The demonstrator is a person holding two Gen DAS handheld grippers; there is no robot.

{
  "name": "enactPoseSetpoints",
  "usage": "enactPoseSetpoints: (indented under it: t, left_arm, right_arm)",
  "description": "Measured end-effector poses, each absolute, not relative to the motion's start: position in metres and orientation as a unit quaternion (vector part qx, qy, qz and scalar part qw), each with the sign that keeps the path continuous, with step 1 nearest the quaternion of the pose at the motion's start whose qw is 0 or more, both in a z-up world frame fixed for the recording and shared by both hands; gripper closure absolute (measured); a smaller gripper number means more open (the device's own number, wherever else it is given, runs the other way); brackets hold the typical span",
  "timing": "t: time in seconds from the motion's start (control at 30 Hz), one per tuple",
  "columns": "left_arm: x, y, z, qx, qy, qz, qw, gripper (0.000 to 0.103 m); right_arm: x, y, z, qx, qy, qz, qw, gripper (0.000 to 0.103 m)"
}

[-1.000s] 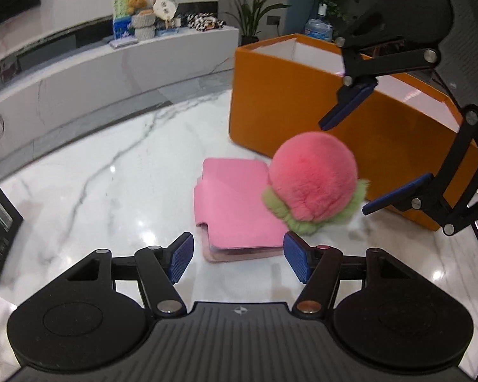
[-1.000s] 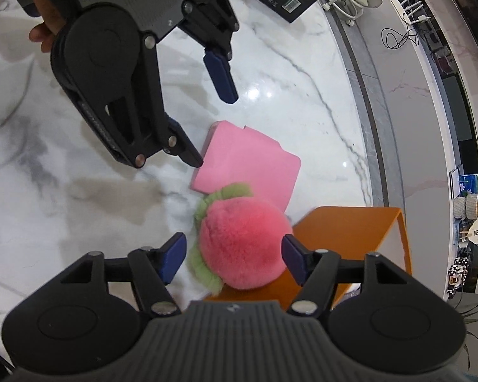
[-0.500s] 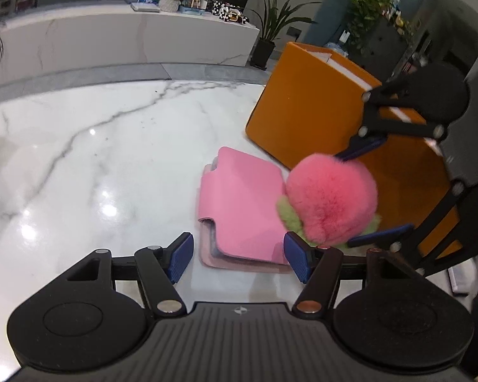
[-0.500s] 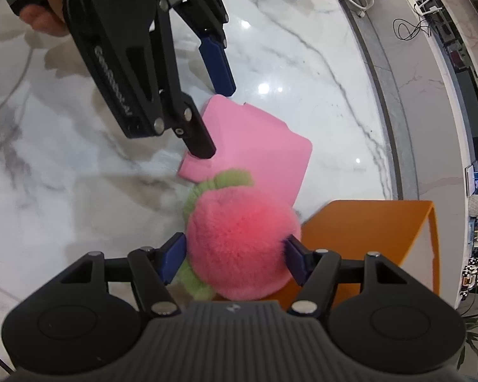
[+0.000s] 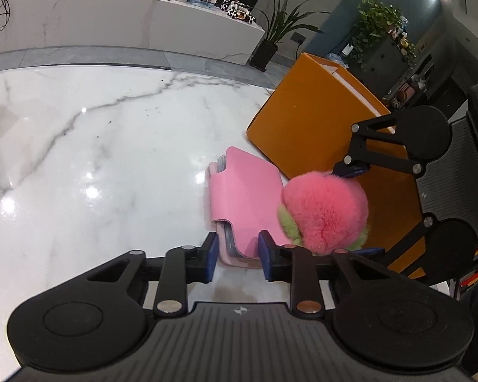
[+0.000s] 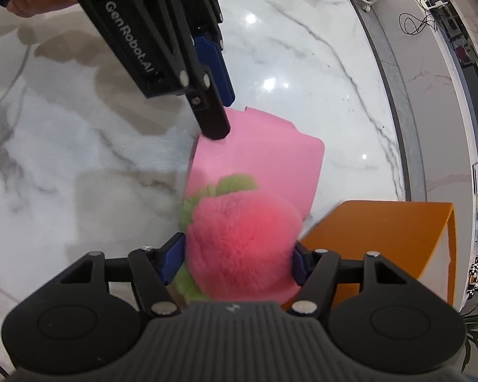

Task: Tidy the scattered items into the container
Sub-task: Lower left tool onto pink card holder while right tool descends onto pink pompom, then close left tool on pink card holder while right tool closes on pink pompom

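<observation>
- the orange box (image 5: 306, 133) is my landmark; it stands on the white marble table (image 5: 89, 146), and i cannot see what lies inside it.
- my right gripper (image 6: 239, 256) is clamped on the pink plush peach (image 6: 239, 248), held just beside the box's outer wall.
- the pink wallet (image 5: 248, 203) lies flat on the marble beside the box, partly under the peach.
- my left gripper (image 5: 235, 256) has its fingers spread, empty, at the wallet's end farthest from the box.
- beyond the box stand potted plants (image 5: 277, 35) and a long white counter (image 5: 118, 22).
</observation>
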State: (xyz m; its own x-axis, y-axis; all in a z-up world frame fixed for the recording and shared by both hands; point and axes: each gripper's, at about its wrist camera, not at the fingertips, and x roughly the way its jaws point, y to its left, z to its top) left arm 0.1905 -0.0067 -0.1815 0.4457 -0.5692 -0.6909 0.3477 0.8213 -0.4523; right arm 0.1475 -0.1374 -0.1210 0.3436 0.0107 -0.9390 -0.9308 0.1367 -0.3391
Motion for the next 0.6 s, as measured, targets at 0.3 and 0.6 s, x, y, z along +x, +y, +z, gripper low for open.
enactPoseSetpoints:
  t: [0.3,0.6]
  left_arm:
    - [0.192,-0.011,-0.173,-0.112,0.486,-0.281,0.82,0.103]
    - [0.183,0.011,-0.179,-0.136,0.476,-0.251,0.832,0.086]
  right_arm:
    - [0.147,-0.138,-0.117,-0.529,0.438,0.381,0.619,0.051]
    - [0.129,-0.13,-0.115,-0.526,0.452,0.395,0.603,0.054]
